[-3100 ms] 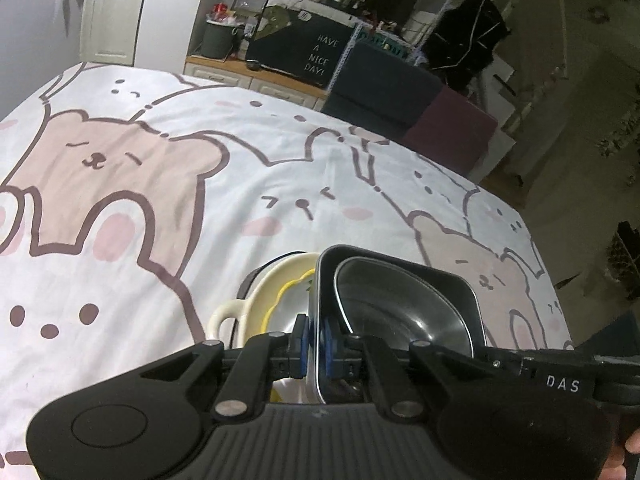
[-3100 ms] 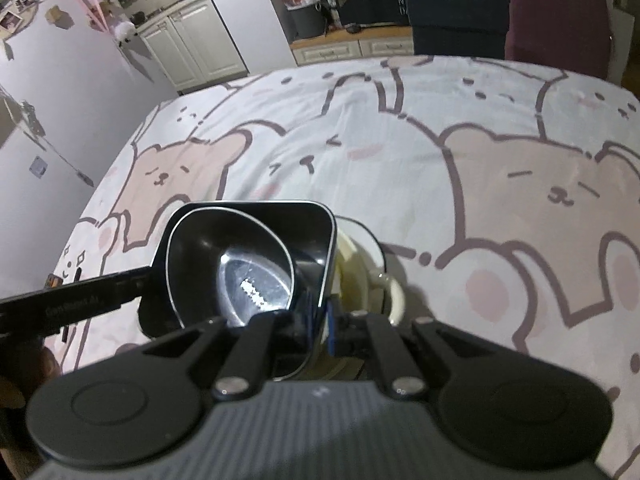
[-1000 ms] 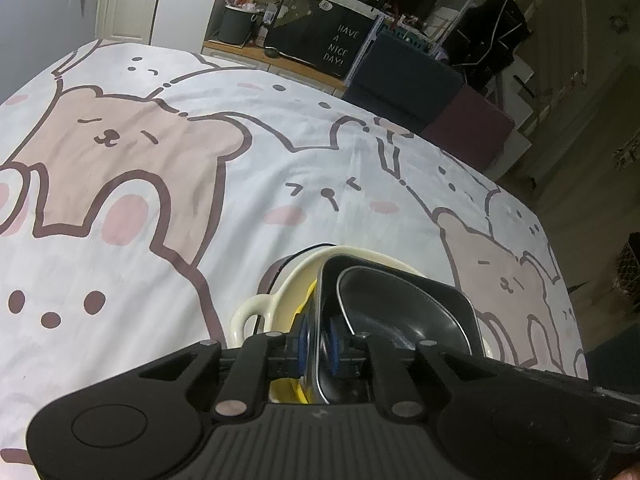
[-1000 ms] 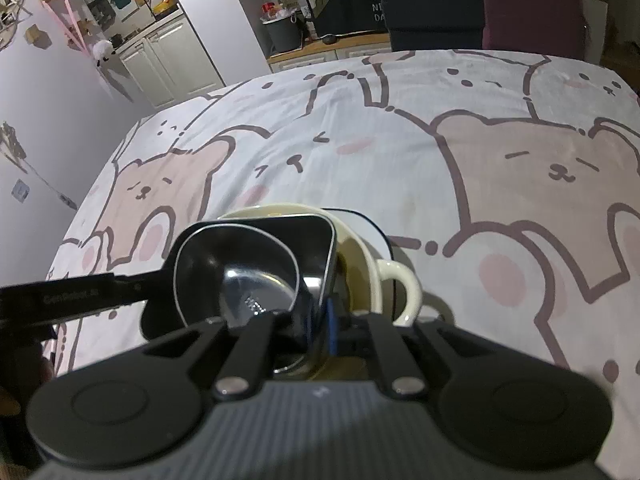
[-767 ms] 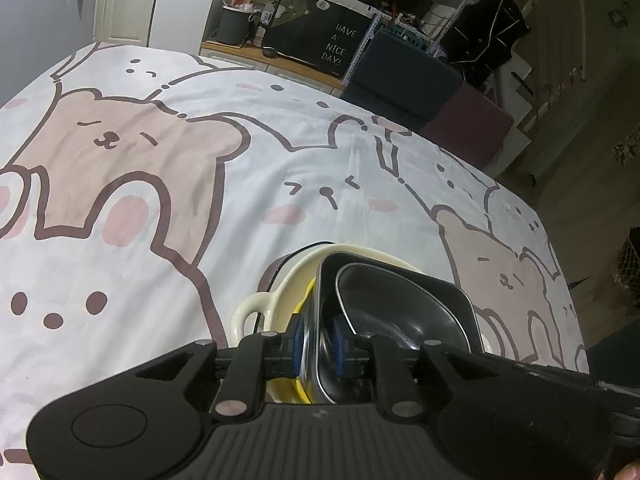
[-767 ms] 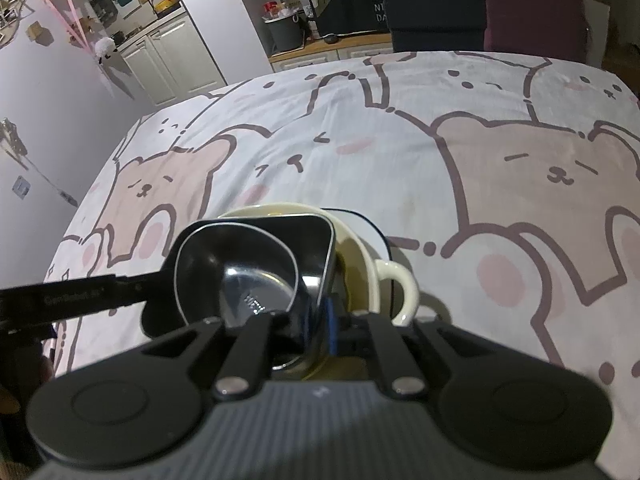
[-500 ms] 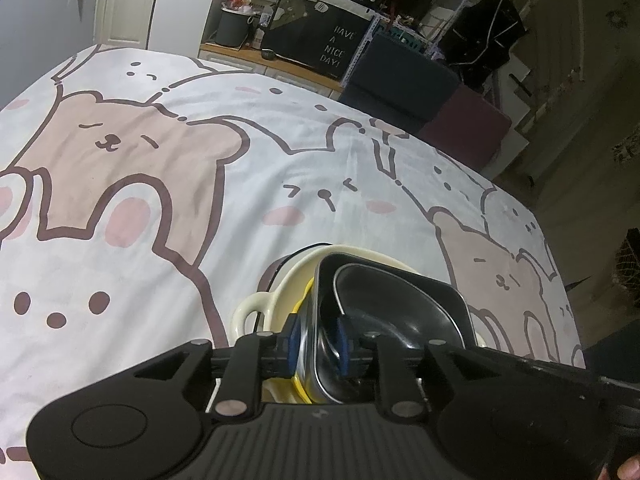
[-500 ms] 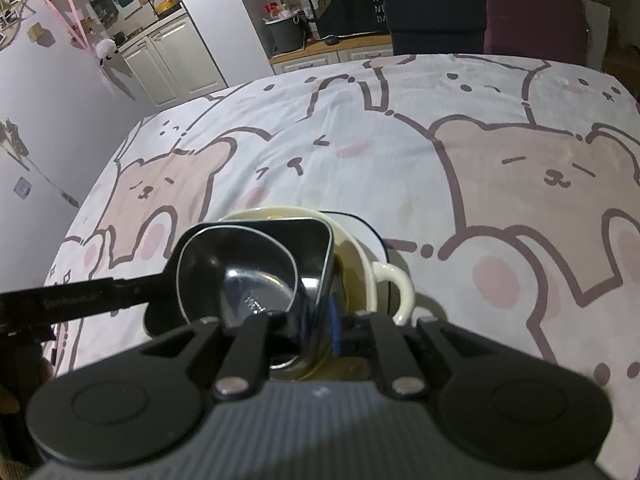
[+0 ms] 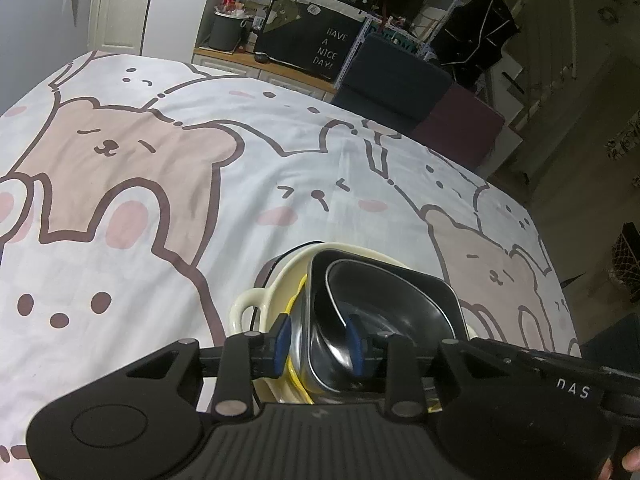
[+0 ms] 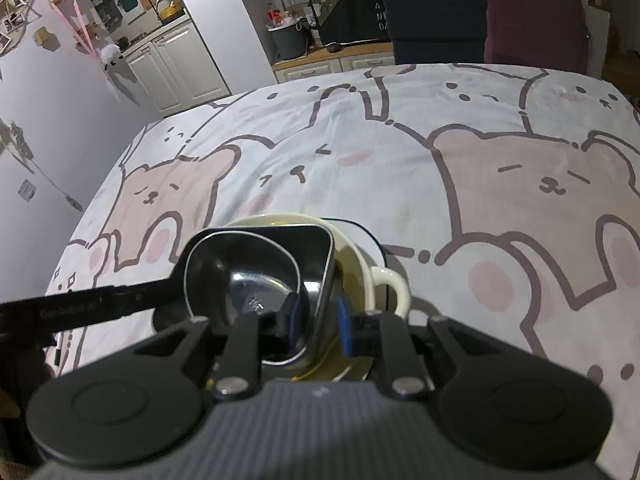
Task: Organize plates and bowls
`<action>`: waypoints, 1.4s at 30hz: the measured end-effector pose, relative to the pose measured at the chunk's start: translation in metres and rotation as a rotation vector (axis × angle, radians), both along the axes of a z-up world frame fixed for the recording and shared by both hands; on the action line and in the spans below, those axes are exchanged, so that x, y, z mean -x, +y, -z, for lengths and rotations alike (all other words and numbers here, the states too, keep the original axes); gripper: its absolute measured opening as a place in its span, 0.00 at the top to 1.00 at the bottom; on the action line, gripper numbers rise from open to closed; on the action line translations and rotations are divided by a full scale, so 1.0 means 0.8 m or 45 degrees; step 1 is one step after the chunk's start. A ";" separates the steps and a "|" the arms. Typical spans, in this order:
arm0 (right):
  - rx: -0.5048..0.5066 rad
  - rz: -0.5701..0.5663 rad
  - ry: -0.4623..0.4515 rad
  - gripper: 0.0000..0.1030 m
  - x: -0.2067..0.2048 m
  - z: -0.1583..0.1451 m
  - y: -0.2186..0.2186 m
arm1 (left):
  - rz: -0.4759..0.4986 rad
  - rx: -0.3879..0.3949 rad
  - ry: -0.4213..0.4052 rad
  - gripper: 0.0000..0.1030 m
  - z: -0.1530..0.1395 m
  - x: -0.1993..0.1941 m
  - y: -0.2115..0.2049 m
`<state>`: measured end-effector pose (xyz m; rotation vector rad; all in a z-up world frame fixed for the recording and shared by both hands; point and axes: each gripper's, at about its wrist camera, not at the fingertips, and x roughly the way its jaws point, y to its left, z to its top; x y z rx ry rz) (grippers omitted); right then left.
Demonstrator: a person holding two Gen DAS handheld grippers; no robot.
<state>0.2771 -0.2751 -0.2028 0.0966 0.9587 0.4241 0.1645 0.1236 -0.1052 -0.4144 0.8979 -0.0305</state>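
A dark square metal dish (image 9: 420, 280) (image 10: 260, 236) holds a round steel bowl (image 9: 380, 304) (image 10: 248, 280). Both sit inside a cream bowl with loop handles (image 9: 244, 304) (image 10: 390, 284). A yellow rim (image 9: 296, 304) shows within the cream bowl, which stands on a dark-rimmed plate (image 10: 368, 240). My left gripper (image 9: 318, 342) straddles the dish's left wall. Its jaws are opening and the blue pads stand clear of the metal. My right gripper (image 10: 319, 322) straddles the opposite wall, also opening, with a gap at each pad.
The stack stands on a table under a white bear-print cloth (image 9: 160, 200) (image 10: 480, 160). A dark blue chair (image 9: 392, 80) and a maroon chair (image 9: 460, 120) stand at the far edge. White cabinets (image 10: 180, 64) line the wall beyond.
The square dish with the steel bowl has come down into the cream bowl. Both pairs of jaws, earlier clamped on the dish's walls, have spread apart and let go.
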 end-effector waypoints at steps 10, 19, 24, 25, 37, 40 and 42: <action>0.023 0.012 -0.135 0.36 0.015 -0.027 -0.011 | 0.015 -0.078 -0.094 0.38 -0.037 0.027 -0.005; -0.039 0.059 -0.353 0.01 0.070 -0.072 -0.042 | 0.051 -0.201 -0.270 0.01 -0.088 0.082 -0.017; -0.037 0.078 -0.475 0.00 0.110 -0.084 -0.055 | 0.071 -0.231 -0.357 0.00 -0.109 0.118 -0.020; -0.031 0.086 -0.493 0.00 0.114 -0.085 -0.056 | 0.083 -0.237 -0.356 0.00 -0.112 0.124 -0.022; 0.027 0.101 -0.603 0.00 0.188 -0.076 -0.068 | 0.124 -0.313 -0.430 0.00 -0.105 0.191 -0.034; 0.028 0.111 -0.611 0.00 0.199 -0.073 -0.074 | 0.124 -0.359 -0.428 0.00 -0.099 0.207 -0.039; 0.024 0.117 -0.605 0.00 0.204 -0.069 -0.078 | 0.129 -0.387 -0.424 0.00 -0.094 0.216 -0.042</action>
